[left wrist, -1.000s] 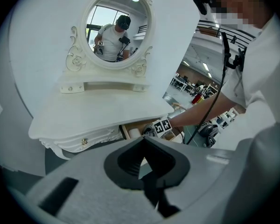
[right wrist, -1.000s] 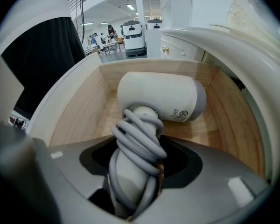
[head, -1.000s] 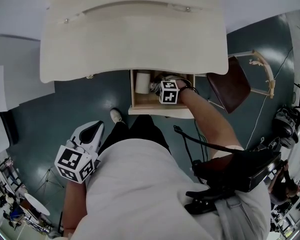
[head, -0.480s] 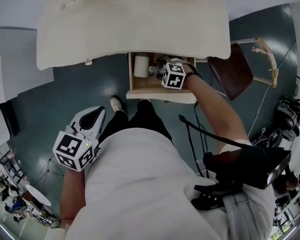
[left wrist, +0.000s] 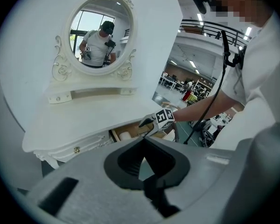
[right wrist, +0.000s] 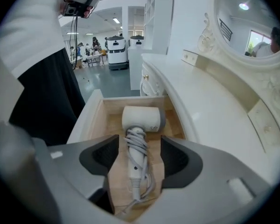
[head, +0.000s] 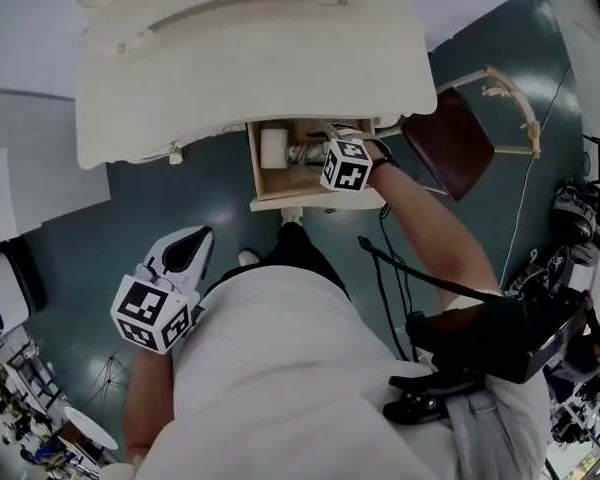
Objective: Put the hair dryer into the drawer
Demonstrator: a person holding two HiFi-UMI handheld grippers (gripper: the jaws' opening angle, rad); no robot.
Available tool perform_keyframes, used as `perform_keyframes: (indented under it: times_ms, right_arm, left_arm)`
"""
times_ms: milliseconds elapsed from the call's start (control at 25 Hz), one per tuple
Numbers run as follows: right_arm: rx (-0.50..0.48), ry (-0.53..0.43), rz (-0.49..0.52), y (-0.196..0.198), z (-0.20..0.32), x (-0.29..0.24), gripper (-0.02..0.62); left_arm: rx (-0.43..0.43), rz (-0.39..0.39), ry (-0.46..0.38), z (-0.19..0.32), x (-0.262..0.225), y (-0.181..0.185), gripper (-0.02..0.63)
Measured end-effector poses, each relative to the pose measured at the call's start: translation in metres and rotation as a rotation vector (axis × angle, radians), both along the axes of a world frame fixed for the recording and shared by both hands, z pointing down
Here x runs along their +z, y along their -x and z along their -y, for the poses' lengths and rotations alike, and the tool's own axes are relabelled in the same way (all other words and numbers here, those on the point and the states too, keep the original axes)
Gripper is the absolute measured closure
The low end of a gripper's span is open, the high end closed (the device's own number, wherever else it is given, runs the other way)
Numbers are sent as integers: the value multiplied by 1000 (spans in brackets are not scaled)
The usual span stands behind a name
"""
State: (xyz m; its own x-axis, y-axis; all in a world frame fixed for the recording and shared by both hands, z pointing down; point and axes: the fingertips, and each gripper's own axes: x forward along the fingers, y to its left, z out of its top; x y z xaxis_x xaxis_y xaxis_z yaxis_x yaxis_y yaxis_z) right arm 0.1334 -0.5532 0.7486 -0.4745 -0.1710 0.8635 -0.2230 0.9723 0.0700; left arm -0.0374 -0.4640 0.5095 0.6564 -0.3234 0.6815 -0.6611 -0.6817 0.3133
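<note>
White dressing table (head: 250, 58) on a teal floor (head: 180, 193), its drawer (right wrist: 90, 120) pulled out: the hair dryer is already in, and this looks like the let-go stage.

The hair dryer (right wrist: 141, 119) lies flat on the wooden drawer bottom, barrel toward the far wall and cord wound round its handle. The right gripper (right wrist: 139, 146) hangs above it. Its jaws are wide and just closing a little, and the handle shows between them, but the pads are clear of it, so nothing is gripped. The left gripper (head: 180, 258) is held low by the person's side, well apart from the drawer, jaws together and empty. The placing seems done. The next move would be to lift the right gripper straight out without catching the loose cord, then perhaps press squarely on the drawer front to slide it in under the tabletop.
</note>
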Motion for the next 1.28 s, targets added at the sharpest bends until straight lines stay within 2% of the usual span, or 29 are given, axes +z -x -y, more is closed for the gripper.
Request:
perform_keyframes:
  times_ms: [160,280,440,520,680,840,1120,1280]
  right_arm:
    - [50,-30,19,5,-12,-27,347]
    - [91,-50,27,10,-22,-45,422]
    - [180,-79,26,14,-35,-59,567]
    - [229,-73,29,19,-46,-64,595]
    - [281,-49,10,37,-79,-72,595]
    - [311,-19,17,71,-125,-83,595]
    - [369,59,94,137,-202,-101,595]
    - [380,70,122,170,-236,-113,595]
  left_arm:
    - [13,-10,-19,-15,-9,12,611]
    - [-1,-29,-35,-28,-14,24,611]
    - [1,-54,-58,-50,-18,42,611]
    - [-5,-68,-67,-61,-20,55,611]
    - [-24,-104,-80,-88,-23,85,611]
    - [-33,-126,-80,-123,-20,117,610]
    - [-15,-160,-91,-166,-17,149,611]
    - [0,-170,-93,-186,-16,165,611]
